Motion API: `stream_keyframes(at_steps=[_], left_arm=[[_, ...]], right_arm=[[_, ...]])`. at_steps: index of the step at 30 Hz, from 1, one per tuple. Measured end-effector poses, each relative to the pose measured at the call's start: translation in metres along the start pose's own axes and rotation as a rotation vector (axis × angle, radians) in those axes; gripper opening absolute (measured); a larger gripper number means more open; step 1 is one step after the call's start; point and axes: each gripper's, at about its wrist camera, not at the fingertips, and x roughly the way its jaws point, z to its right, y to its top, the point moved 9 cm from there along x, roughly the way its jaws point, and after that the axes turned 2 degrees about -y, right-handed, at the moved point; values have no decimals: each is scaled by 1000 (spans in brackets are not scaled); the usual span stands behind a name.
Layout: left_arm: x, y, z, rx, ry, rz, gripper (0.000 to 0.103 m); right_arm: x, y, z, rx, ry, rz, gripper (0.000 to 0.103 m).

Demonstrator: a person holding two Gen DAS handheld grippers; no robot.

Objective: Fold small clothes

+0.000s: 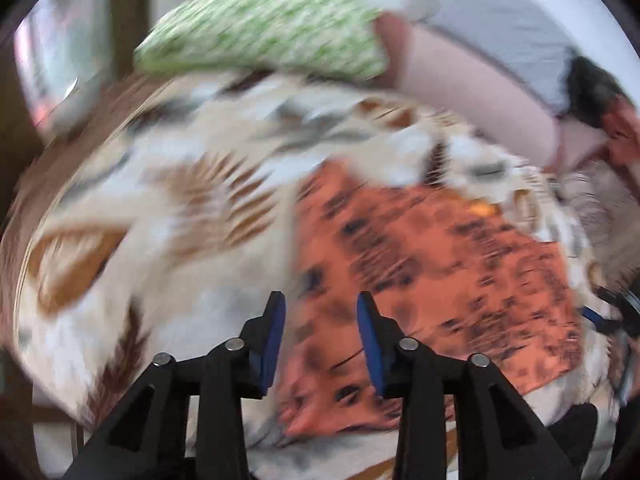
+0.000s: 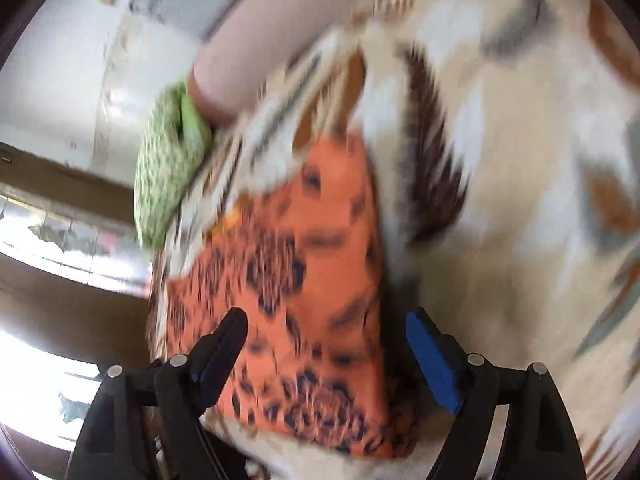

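Here, on the patterned bedspread point(image 1: 168, 200), the orange printed cloth point(image 1: 440, 264) lies flat, looking already folded into a rough rectangle. The left gripper point(image 1: 321, 336) hovers at its near-left edge, jaws apart and empty; from there the cloth's long axis runs away to the right. The right gripper point(image 2: 326, 356) stands wide open directly over the same cloth point(image 2: 304, 280), straddling its width, so I judge it nearer. Only the left view shows the cloth's far right edge; only the right view shows the green pillow point(image 2: 164, 168) side-on. Both views are blurred.

A green-patterned pillow point(image 1: 260, 28) lies on a leaf-print bedspread point(image 1: 160, 200).
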Motion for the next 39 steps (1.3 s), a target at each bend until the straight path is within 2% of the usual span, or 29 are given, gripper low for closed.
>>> stream_keyframes(at_steps=[3,4,6,7,8,9,10,11,12,14,15,17,18,19,20,21,23,24,26,27,29,30,31,32,33,34,35,37,39], left_arm=[[5,14,48,108,-73,21,39],[16,14,65,144,-102,19,39],[36,9,80,165,-110,-20,41],[59,2,83,176,-84,-61,41],[76,-2,79,171,-57,-90,41],[92,-10,71,166,-18,-127,40],[103,-16,66,180,-9,-121,41],[100,-14,67,205,-7,-71,41],[96,-15,69,227,10,-67,41],[89,-16,72,257,53,-70,41],[86,-16,71,262,70,-71,41],[79,-14,68,248,92,-55,41],[75,-14,64,239,95,-40,48],[72,-17,58,235,116,-29,58],[74,-20,53,238,136,-36,61],[87,-22,47,242,144,-52,62],[95,-22,46,259,143,-44,64],[95,-20,47,265,153,-53,64],[79,-15,51,248,159,-50,64],[71,-12,54,239,145,-23,64],[54,-10,55,225,140,23,74],[51,-12,53,216,151,25,79],[50,-19,49,189,162,16,80],[53,-25,46,169,154,2,80],[59,-32,43,149,144,-24,80],[71,-45,37,126,153,-87,80],[74,-51,35,135,170,-104,80],[68,-50,40,186,186,-69,80],[57,-43,41,168,174,-39,80]], right_arm=[[19,24,-3,-9,-19,19,84],[24,32,-8,-4,6,30,83],[28,39,-40,5,172,40,80],[35,42,-56,-10,235,21,80],[54,39,-69,-27,304,-54,81],[76,40,-67,-38,274,-113,81],[98,47,-45,-42,121,-117,80],[105,54,-36,-3,119,-100,76],[103,63,-33,62,182,-72,76],[84,74,-32,125,221,-4,76],[71,71,-39,110,244,9,77],[47,48,-52,79,285,-29,77],[38,33,-56,73,287,-46,77],[28,16,-60,64,315,-68,79],[22,-7,-69,50,365,-107,84],[23,-27,-71,41,370,-147,88],[44,-54,-50,49,234,-181,88],[50,-56,-40,85,219,-164,86],[36,-47,-42,155,224,-85,86],[21,-44,-52,137,225,-35,88],[-9,-48,-75,89,284,23,88],[-15,-56,-80,92,316,22,89],[-17,-66,-83,96,341,1,92],[-6,-80,-82,94,327,-47,96],[13,-95,-70,91,238,-101,96],[34,-107,-51,116,122,-166,96],[34,-109,-50,107,119,-147,92],[22,-100,-63,85,121,-106,92],[8,-85,-87,12,152,-49,92]])
